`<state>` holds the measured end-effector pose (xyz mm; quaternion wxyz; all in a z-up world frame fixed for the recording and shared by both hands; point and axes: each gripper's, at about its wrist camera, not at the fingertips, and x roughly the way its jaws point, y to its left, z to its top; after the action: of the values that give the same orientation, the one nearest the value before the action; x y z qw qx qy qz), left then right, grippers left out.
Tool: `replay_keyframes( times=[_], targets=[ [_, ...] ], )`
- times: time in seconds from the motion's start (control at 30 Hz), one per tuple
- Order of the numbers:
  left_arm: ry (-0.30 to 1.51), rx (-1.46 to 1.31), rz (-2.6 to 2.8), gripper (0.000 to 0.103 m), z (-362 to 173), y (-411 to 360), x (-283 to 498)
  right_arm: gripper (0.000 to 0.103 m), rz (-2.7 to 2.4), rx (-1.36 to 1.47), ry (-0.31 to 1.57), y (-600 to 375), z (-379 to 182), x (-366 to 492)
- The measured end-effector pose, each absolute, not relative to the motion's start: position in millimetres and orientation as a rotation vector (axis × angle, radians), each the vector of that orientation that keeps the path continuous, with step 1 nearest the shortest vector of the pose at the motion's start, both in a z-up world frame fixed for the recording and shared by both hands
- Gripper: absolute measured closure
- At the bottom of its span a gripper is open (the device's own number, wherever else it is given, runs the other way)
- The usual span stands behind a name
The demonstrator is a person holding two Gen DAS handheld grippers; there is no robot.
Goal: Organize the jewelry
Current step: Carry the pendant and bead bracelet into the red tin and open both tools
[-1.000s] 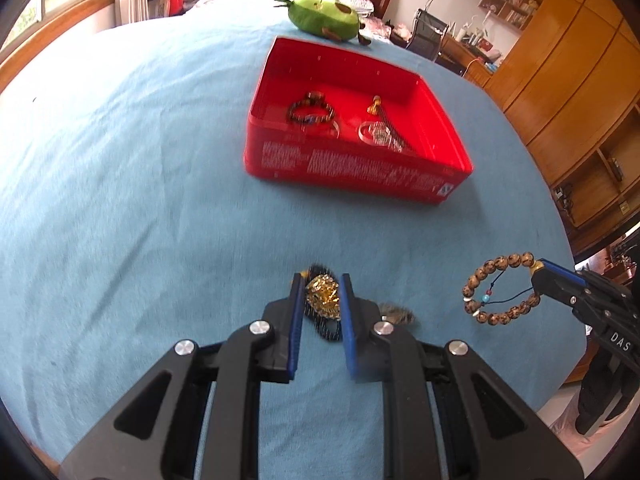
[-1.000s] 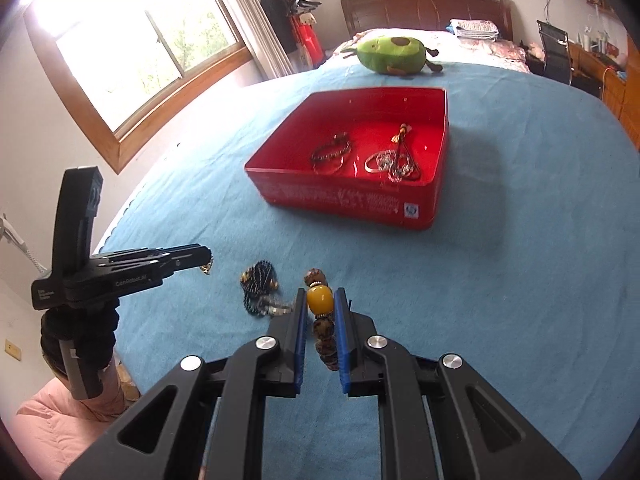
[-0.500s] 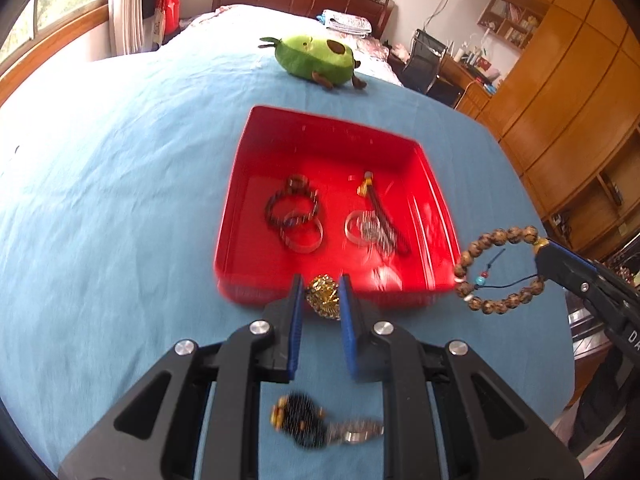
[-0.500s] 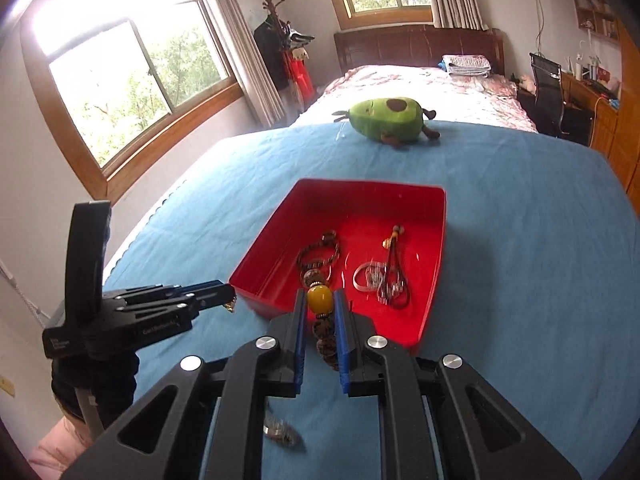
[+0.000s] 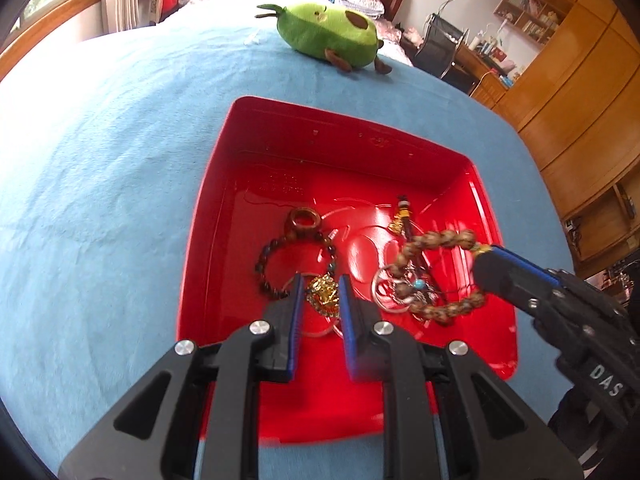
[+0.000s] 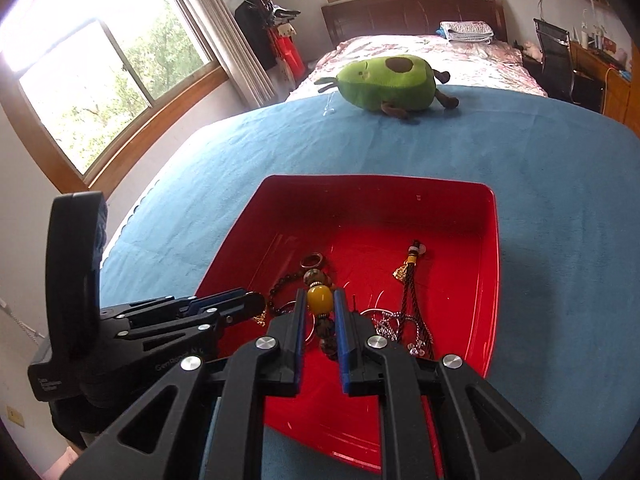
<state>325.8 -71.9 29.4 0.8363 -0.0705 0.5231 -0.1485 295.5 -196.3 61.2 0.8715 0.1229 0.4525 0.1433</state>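
Observation:
A red tray [image 5: 224,184] lies on the blue cloth and holds a dark bead bracelet [image 5: 266,264], a brown ring [image 5: 306,220], silver rings [image 5: 384,292] and a tasselled cord [image 5: 404,216]. My left gripper [image 5: 322,294] is shut on a gold ornament [image 5: 324,296] above the tray's near half. My right gripper [image 6: 320,304] is shut on a wooden bead bracelet, at its amber bead [image 6: 319,299]. In the left wrist view that bracelet [image 5: 436,240] hangs over the tray's right side from the right gripper's tip [image 5: 486,264]. The left gripper [image 6: 256,305] shows at the tray's left rim [image 6: 240,224].
A green avocado plush toy [image 5: 328,36] lies on the cloth beyond the tray. A bed [image 6: 420,52] and a window [image 6: 100,88] are behind. Wooden cabinets [image 5: 580,100] stand to the right.
Both grippers have moved forward from the cloth's near edge to above the tray, carrying the gold ornament and the bead bracelet. The dark jewelry left on the cloth has dropped out of view.

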Motion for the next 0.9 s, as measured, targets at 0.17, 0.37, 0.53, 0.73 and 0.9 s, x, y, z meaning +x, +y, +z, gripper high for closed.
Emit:
replay_keyframes(
  times=[0.17, 0.37, 0.53, 0.73, 0.9],
  targets=[
    [1.124, -0.125, -0.303, 0.087, 17, -78, 343, 0.09, 0.283, 0.259, 0.985, -199, 40, 314],
    [1.15, -0.114, -0.284, 0.087, 3, -79, 355, 0.09, 0.251, 0.263, 1.002, -207, 32, 317],
    [1.163, -0.102, -0.277, 0.086, -4, -79, 360, 0.09, 0.241, 0.256, 1.009, -207, 31, 316],
    [1.163, -0.1, -0.28, 0.085, -4, -81, 360, 0.083, 0.215, 0.245, 1.013, -208, 30, 317],
    [1.149, -0.119, -0.313, 0.073, 0, -81, 356, 0.076, 0.191, 0.227, 1.005, -210, 31, 314]
  ],
)
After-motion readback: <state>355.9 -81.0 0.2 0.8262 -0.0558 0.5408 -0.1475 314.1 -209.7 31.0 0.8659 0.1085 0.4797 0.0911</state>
